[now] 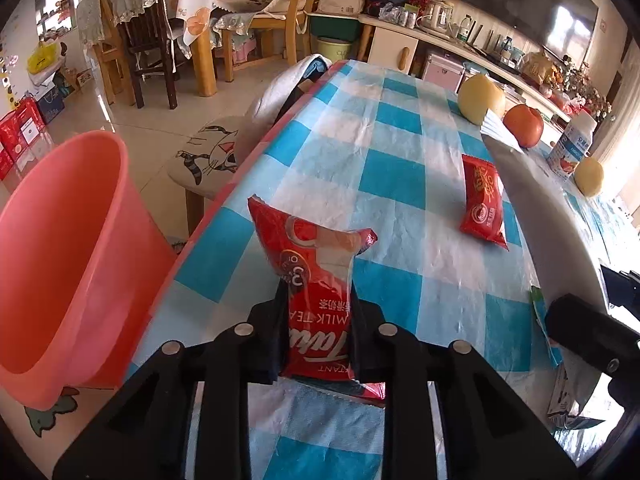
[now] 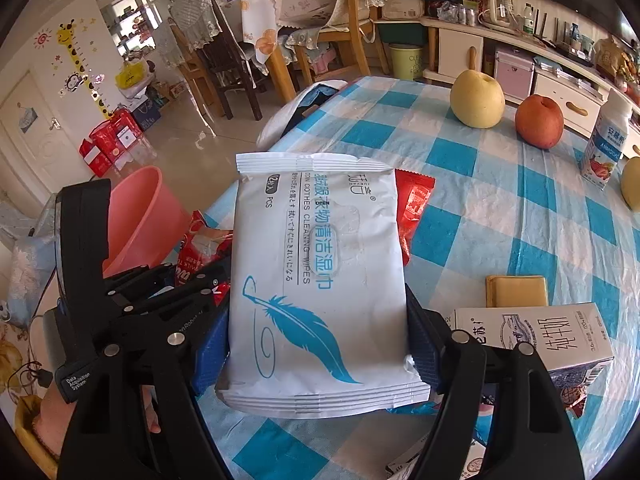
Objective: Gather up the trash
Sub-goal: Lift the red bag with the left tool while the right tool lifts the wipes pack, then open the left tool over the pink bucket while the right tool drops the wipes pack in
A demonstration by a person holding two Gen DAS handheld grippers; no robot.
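Sachet point(image 1: 320, 312) reads "MILK TEA" — wipes pack point(image 2: 320, 280) "OPEN".

My red milk tea sachet point(image 1: 316, 300) stands upright at lower centre, pinched at its lower half. My white wet-wipe pack point(image 2: 320, 280) with a blue feather fills the frame centre, lifted flat. A second red sachet point(image 1: 482, 204) lies right of centre on the checked cloth.

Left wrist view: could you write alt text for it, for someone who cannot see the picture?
Black tongs grip a red milk tea sachet above a table with a blue-and-white checked cloth. A pink plastic basin sits just off the table's left edge; a second red sachet, a pear and an apple lie farther along.
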